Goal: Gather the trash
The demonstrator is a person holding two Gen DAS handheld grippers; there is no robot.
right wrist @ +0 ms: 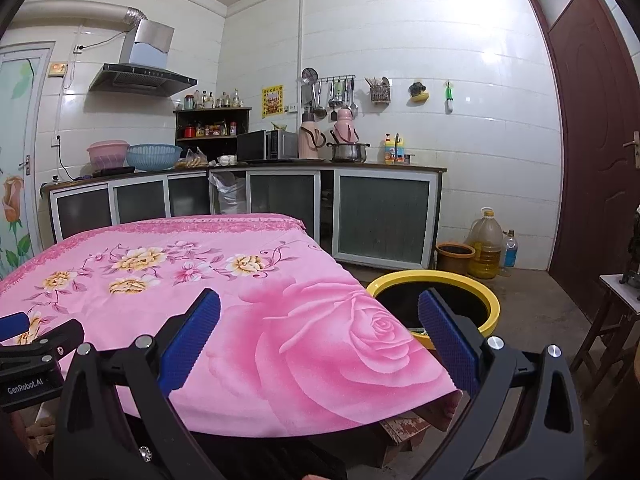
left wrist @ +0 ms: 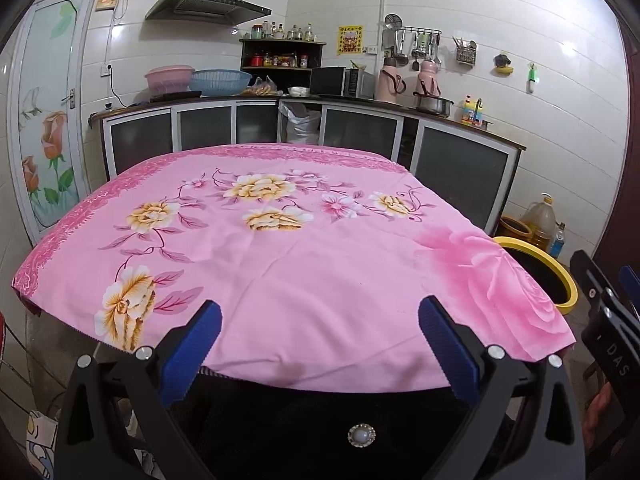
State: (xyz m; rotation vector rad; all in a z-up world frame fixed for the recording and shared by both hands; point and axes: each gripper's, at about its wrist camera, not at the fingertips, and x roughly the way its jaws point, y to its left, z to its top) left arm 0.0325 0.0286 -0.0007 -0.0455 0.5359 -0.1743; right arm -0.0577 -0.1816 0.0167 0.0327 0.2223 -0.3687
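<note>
A table with a pink flowered cloth (left wrist: 280, 264) fills the left wrist view; it also shows in the right wrist view (right wrist: 200, 280). I see no trash on the cloth. A yellow-rimmed bin (right wrist: 472, 284) stands on the floor at the table's right corner; it also shows in the left wrist view (left wrist: 560, 276). Something small lies inside it at the near rim. My left gripper (left wrist: 320, 344) is open and empty over the table's near edge. My right gripper (right wrist: 320, 344) is open and empty over the table's near right corner, its right finger in front of the bin.
Kitchen counters with cabinets (right wrist: 380, 212) run along the back wall, holding basins, a microwave and flasks. An oil jug (right wrist: 486, 246) and a brown pot (right wrist: 456, 258) stand on the floor behind the bin. A wooden stool (right wrist: 612, 320) and a brown door (right wrist: 592, 140) are at the right.
</note>
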